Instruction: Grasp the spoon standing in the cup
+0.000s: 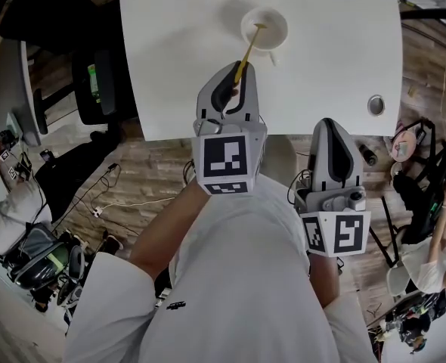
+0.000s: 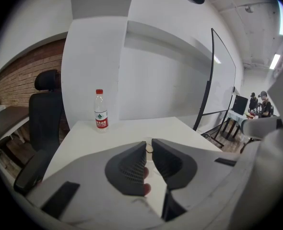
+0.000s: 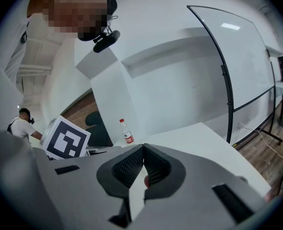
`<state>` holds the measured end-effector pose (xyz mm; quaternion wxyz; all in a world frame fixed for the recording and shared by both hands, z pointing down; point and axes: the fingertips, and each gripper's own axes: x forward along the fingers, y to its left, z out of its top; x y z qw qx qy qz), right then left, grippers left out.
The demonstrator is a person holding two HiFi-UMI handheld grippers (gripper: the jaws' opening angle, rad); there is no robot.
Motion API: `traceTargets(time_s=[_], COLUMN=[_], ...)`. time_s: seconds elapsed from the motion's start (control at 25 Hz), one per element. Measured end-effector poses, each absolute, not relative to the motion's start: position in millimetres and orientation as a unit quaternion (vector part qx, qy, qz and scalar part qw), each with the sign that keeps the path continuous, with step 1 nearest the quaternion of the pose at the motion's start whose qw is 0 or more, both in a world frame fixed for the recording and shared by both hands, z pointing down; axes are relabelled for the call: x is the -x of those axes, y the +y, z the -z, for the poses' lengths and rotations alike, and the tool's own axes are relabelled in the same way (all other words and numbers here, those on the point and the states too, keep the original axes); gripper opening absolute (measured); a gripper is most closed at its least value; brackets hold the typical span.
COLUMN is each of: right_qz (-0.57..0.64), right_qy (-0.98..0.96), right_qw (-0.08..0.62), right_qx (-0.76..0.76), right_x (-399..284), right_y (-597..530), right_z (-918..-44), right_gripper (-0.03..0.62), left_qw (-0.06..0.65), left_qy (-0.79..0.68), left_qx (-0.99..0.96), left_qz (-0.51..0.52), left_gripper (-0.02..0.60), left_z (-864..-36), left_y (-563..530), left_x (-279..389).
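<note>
Plastic bottle (image 2: 101, 110) far beyond spoon (image 1: 249, 45)

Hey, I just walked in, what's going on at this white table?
A person is working two handheld grippers at a white table. The left claw is closed on the handle end of the yellowish spoon, whose other end sits in the white cup. The right claw is shut and empty, held just off the table's near edge. A water bottle stands further back on the table.

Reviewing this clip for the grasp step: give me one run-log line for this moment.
left hand-held gripper: shut on spoon | spoon: far end in cup | right hand-held gripper: shut, empty
</note>
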<state>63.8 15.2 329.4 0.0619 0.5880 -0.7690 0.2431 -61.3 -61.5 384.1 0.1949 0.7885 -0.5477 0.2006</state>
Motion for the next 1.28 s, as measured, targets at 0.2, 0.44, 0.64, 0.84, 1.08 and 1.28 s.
traceTargets(time_s=[0.2,0.44,0.64,0.84,1.08,1.28], right_qz=[-0.227,-0.208,-0.19,-0.168,-0.13,-0.111], right_qy=[-0.775,-0.784,-0.79,-0.801,-0.814,-0.821], right_qw=[0.055,0.048,0.048,0.055,0.072,0.074], right_qx=[-0.586,-0.583,-0.58,-0.571,-0.561,-0.555], right_x=[-65.7,-62.1,-61.1,-60.2,-59.4,-64.7], right_y=[11.7,9.3,7.9,5.2,3.1,1.7], right_z=[-314.6,-298.2,-285.2,-271.2,-252.9,-241.6], right_gripper=[-0.005,-0.005,-0.005,-0.005,-0.005,-0.005], left_qw=[0.179,0.167,0.158,0.152,0.142,0.137], left_qy=[-0.544,-0.542,-0.542,-0.542,-0.547,-0.562], left_qx=[-0.796,-0.802,-0.805,-0.809,-0.809,-0.803], left_qz=[-0.196,-0.188,-0.182,-0.171,-0.159,-0.143], left_gripper=[0.048,0.048,0.048,0.048,0.047,0.048], left_z=[-363.5,-343.3,-327.7,-309.4,-287.9,-273.4], left_y=[-55.9,-47.1,-39.0,-33.5,-29.0,-24.4], left_x=[62.0,65.3,70.5,76.4,86.7,101.3])
